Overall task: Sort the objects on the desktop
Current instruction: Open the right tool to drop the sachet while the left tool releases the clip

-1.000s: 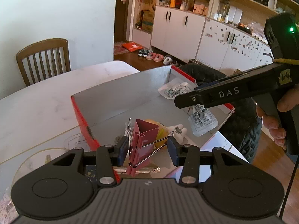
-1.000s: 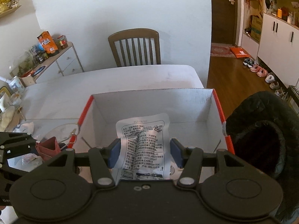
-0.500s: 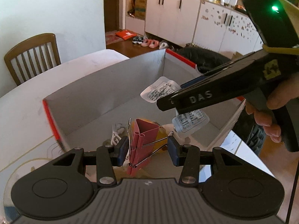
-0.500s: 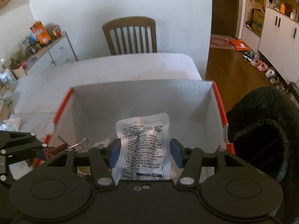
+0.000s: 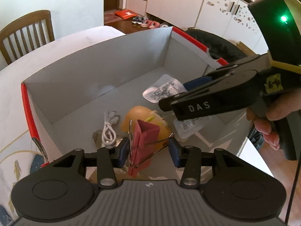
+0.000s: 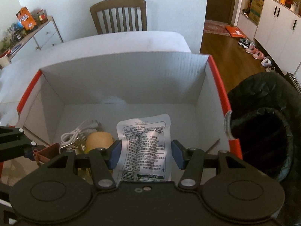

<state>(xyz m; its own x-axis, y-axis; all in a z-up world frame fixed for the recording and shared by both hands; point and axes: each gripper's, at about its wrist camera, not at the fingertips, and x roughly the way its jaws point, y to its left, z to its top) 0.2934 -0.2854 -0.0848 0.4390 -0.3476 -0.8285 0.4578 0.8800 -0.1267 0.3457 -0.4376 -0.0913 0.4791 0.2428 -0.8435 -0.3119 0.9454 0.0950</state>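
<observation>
Now: L gripper (image 5: 148, 148) tilted down over box (image 5: 97, 71), clamped on red binder clip (image 5: 143, 143). R gripper (image 6: 145, 154) likewise, pinching printed packet (image 6: 144, 143). Only L view shows hand (image 5: 270, 120), frame right; cable (image 5: 109, 130), yellow object (image 5: 139, 114) inside box.

- Centre of my left view: dark red binder clip (image 5: 144, 143), silver wire handles.
- Behind it: white cable (image 5: 109, 130).
- My right view: white packet (image 6: 144, 146), black print.
- Box (image 6: 120, 79): grey inside, red rim.
</observation>
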